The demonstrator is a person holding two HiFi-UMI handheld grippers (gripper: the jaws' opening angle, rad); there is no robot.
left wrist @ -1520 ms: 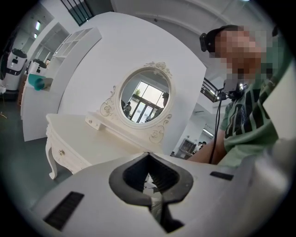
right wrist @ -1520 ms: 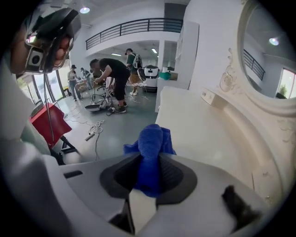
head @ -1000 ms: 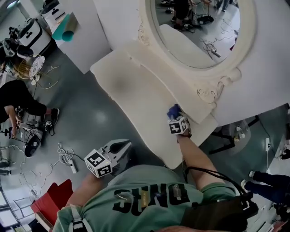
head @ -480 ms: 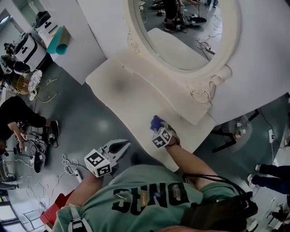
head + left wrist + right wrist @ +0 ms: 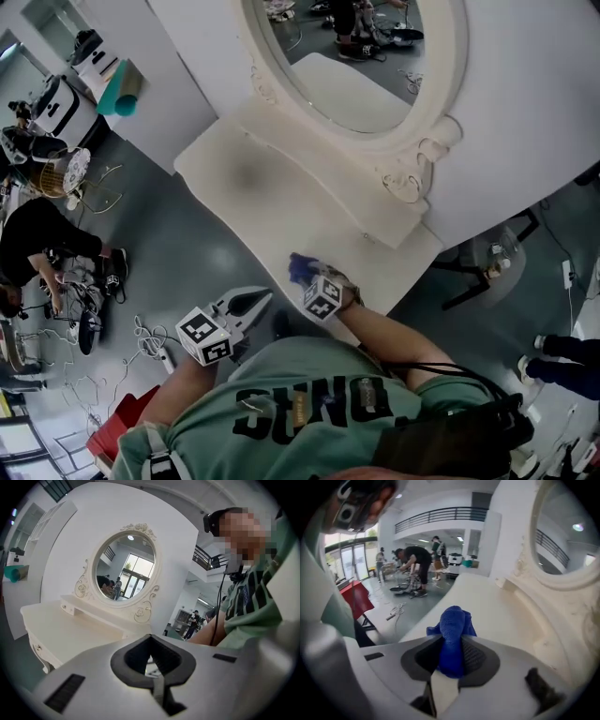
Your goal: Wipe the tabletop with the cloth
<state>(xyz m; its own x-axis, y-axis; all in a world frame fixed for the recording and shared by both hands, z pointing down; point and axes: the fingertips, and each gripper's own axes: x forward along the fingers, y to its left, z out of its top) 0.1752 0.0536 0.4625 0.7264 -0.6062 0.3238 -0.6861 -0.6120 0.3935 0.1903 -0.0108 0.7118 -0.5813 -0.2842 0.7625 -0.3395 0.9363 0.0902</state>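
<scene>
Well, the right gripper [image 5: 307, 279] has its jaws clamped on a bunched blue cloth [image 5: 299, 268]. The wad pokes out just ahead of the tips, so fabric rather than plastic meets the tabletop [image 5: 272, 202] beneath it, near the front edge. That forearm reaches forward and angles down, as if to press. The left gripper [image 5: 255, 304], jaws together on nothing, hangs off the table's edge by the person's chest, seemingly out of the way.

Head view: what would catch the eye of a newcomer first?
The blue cloth, pinched in the right gripper, sits at the near edge of the white tabletop. Behind it stands a large oval mirror in an ornate frame. The left gripper hangs shut beside the table.
</scene>
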